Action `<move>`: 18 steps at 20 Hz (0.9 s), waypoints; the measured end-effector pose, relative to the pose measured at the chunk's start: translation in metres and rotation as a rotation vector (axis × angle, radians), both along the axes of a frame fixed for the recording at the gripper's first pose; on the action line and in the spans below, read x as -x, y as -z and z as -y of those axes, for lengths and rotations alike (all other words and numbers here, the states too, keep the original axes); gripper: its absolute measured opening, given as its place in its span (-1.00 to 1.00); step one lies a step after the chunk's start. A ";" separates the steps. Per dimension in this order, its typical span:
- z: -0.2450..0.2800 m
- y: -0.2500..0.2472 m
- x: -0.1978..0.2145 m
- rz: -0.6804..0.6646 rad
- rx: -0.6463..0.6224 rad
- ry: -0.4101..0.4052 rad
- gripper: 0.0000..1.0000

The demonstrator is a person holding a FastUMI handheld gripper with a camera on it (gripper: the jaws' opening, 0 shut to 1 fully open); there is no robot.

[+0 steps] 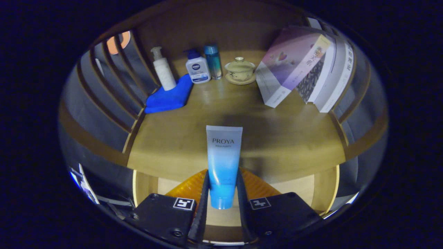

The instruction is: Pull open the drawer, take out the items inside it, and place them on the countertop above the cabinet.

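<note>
My gripper (223, 193) pinching blue tube (223, 162) between both fingers, cap end down, tube upright over open drawer (325, 190). Countertop (277, 138) just ahead; bottles, lidded cup (240, 70), books beyond.

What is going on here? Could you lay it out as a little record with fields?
tool: shut on the blue tube
blue tube: upright between the fingers, cap end down, above the open drawer
drawer: open below the countertop, an orange item inside
countertop: wooden
at the back: pump bottle on a blue cloth, two small bottles, lidded cup, leaning books
</note>
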State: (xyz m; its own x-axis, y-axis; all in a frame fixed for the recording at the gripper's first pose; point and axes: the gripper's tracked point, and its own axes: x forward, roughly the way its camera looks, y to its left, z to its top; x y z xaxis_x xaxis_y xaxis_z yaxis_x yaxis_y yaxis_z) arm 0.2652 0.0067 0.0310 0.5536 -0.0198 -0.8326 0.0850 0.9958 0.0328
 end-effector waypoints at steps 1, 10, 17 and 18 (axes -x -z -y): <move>0.004 0.002 -0.009 -0.005 0.013 0.001 -0.11; 0.024 0.014 -0.054 0.026 0.036 0.053 -0.11; 0.027 -0.007 -0.045 0.120 0.063 0.071 0.28; 0.023 -0.010 -0.039 0.133 0.055 0.065 0.34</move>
